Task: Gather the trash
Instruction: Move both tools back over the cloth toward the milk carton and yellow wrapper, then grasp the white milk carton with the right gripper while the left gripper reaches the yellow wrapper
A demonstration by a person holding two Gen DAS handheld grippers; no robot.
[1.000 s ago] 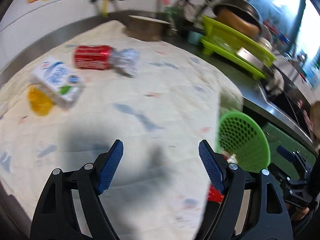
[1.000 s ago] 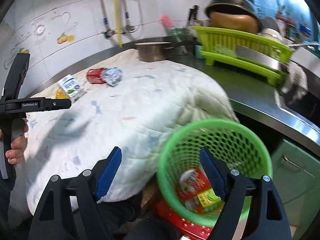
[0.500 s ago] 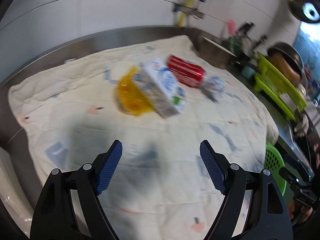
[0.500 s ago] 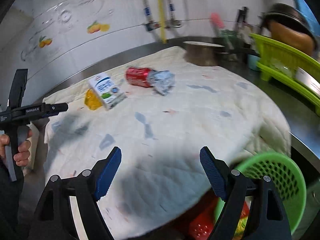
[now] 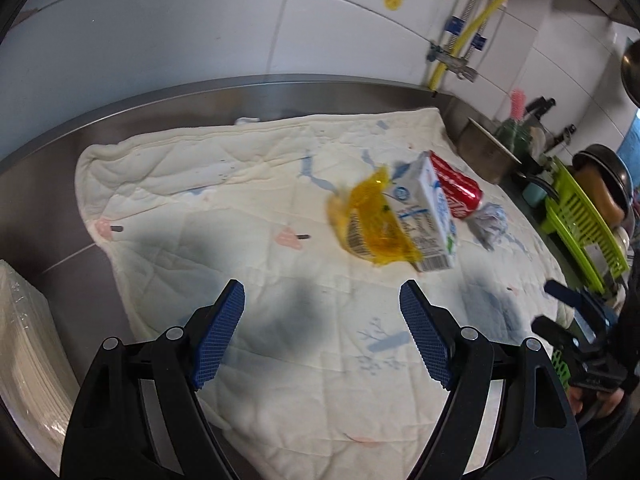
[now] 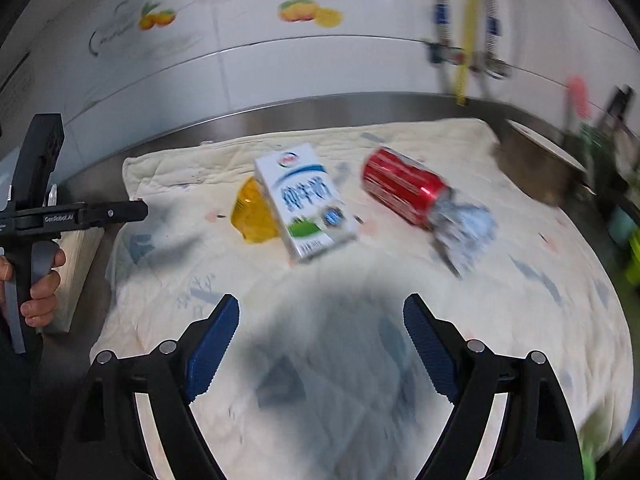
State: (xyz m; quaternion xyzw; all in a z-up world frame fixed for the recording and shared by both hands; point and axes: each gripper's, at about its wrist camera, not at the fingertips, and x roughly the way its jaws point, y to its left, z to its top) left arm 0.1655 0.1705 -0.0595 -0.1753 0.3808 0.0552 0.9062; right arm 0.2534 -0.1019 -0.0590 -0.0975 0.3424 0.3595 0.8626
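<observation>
A green dish rack (image 5: 582, 216) with a dark pot on it is seen only in the left wrist view, at the right edge. Only the right wrist view shows a hand (image 6: 38, 280) that grips the handle marked "GenRobot.AI". The trash is laid together on a cream quilted cloth (image 6: 500, 320) over a steel counter (image 5: 140, 108): a white milk carton (image 6: 306, 204) with Chinese writing and a barcode, a yellow wrapper (image 6: 252, 216) touching it, a red can (image 6: 402, 190) and a crumpled wrapper (image 6: 460, 228). The left gripper (image 5: 322, 334) is held wide apart and empty. The right gripper (image 6: 320, 344) has just been opening, with nothing between its fingers. White wall tiles with fruit stickers (image 6: 310, 10) are seen behind.
</observation>
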